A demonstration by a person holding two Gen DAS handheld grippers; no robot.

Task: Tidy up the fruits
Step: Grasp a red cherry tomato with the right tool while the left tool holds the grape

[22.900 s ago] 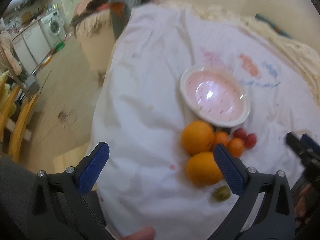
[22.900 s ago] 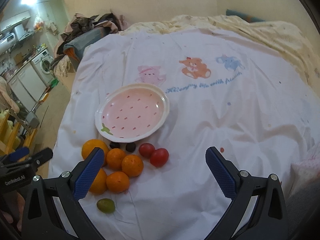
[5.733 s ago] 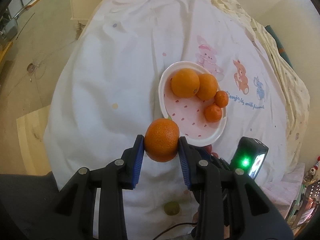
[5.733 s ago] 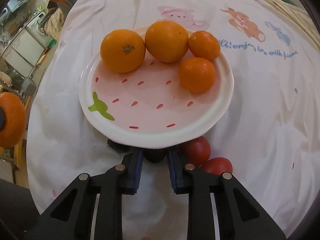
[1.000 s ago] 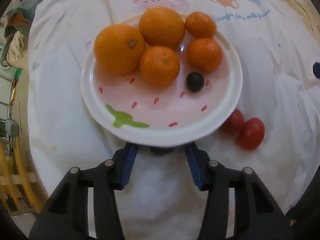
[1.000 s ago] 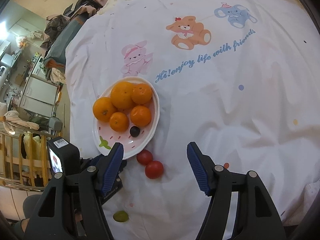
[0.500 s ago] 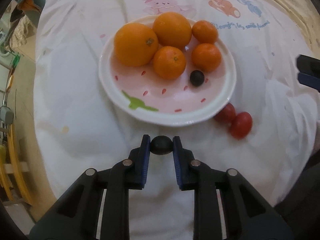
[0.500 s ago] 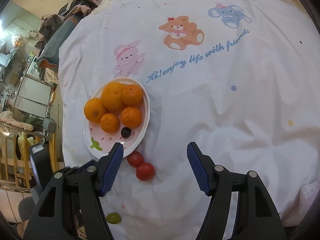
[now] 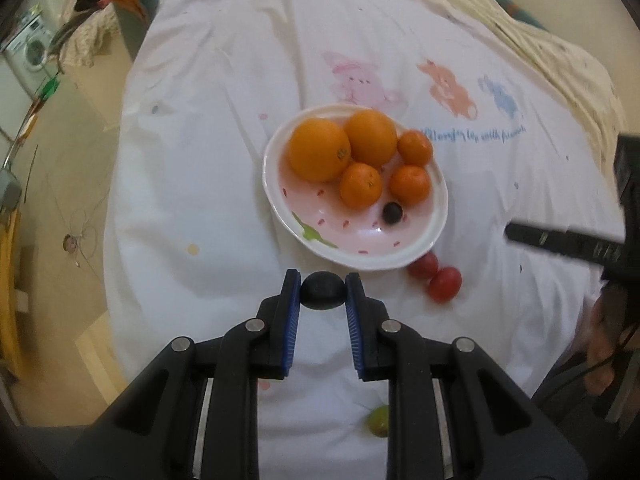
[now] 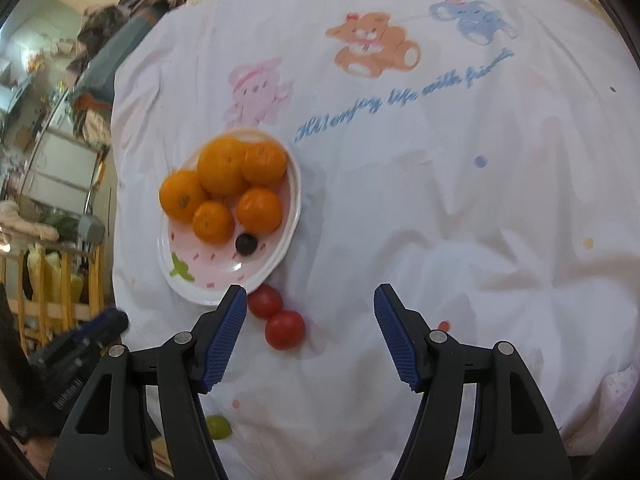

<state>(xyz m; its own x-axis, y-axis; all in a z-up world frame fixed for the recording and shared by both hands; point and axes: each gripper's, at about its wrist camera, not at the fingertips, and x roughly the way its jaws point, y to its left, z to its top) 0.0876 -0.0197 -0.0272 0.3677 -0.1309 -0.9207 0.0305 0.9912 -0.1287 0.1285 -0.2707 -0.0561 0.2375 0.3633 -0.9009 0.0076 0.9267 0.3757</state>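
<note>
Five oranges [image 9: 319,155] sat on one plate [image 9: 434,236] with one dark grape [image 9: 391,212]. A second dark grape [image 9: 322,291] was in the near gripper. Two red tomatoes [image 9: 444,283] lay right of it, and one green grape [image 9: 378,420] nearest.

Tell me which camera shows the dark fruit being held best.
The left wrist view: the dark fruit sits centred, pinched by the left gripper. In the right wrist view it can't be made out.

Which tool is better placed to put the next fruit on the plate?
Left: the left tool already grips a dark grape near the plate. The right tool is open and empty.
</note>
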